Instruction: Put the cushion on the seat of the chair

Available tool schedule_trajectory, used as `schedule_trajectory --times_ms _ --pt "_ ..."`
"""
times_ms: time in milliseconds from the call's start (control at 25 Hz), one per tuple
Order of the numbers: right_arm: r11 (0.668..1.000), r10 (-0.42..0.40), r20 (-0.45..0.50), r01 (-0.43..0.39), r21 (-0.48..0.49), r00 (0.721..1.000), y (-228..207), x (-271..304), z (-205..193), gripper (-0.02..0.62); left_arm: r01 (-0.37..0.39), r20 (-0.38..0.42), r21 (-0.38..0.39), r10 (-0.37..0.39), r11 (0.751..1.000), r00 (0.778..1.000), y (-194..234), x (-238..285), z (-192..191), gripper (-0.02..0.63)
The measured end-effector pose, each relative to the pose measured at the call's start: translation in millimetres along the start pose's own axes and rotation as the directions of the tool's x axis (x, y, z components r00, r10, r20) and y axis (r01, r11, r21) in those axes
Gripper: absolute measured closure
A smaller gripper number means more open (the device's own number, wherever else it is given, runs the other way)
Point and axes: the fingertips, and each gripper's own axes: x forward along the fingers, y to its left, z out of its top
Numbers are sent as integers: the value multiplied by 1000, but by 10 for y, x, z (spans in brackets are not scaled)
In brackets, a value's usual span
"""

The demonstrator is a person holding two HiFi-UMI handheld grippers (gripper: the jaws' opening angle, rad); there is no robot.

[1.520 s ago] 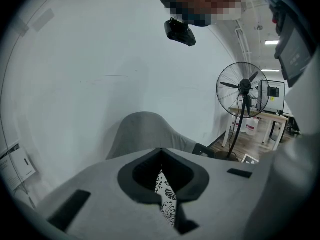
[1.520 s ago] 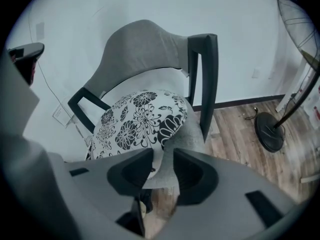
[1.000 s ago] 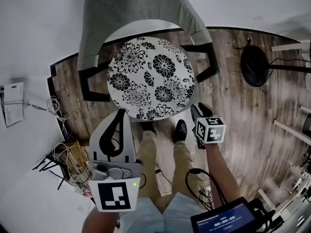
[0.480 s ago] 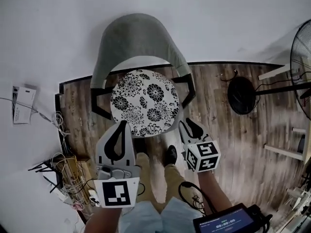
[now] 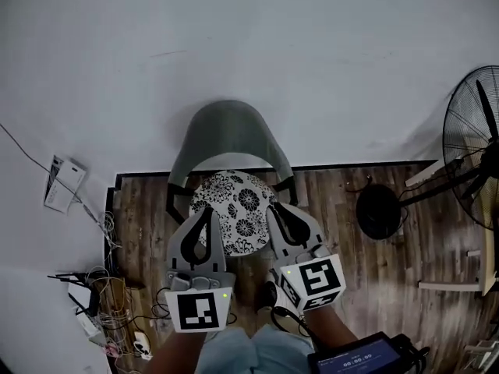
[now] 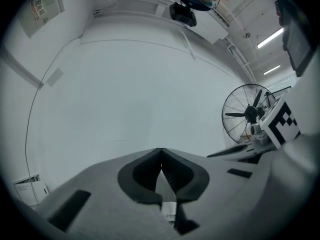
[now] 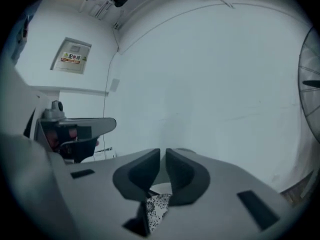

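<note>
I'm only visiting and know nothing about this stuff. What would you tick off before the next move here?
1. Cushion lies on the chair seat: ok.
2. Cushion's front edge sits fully on the seat: cannot tell, the grippers cover it.
3. Left gripper empty, jaws together: ok.
4. Right gripper empty, jaws closing with a narrow gap: ok.
5. Both grippers off the cushion: ok.
6. Fan stands apart from the chair: ok.
</note>
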Motion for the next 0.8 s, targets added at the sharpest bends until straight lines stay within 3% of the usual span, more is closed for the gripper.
schedule_trajectory --times_ms 320,800 --pt "994 9 136 6 -110 991 158 -193 585 589 -37 69 2 36 999 997 -47 -102 410 597" --pt "985 18 181 13 -174 983 220 -229 846 591 -40 101 27 37 999 994 -45 -104 624 597"
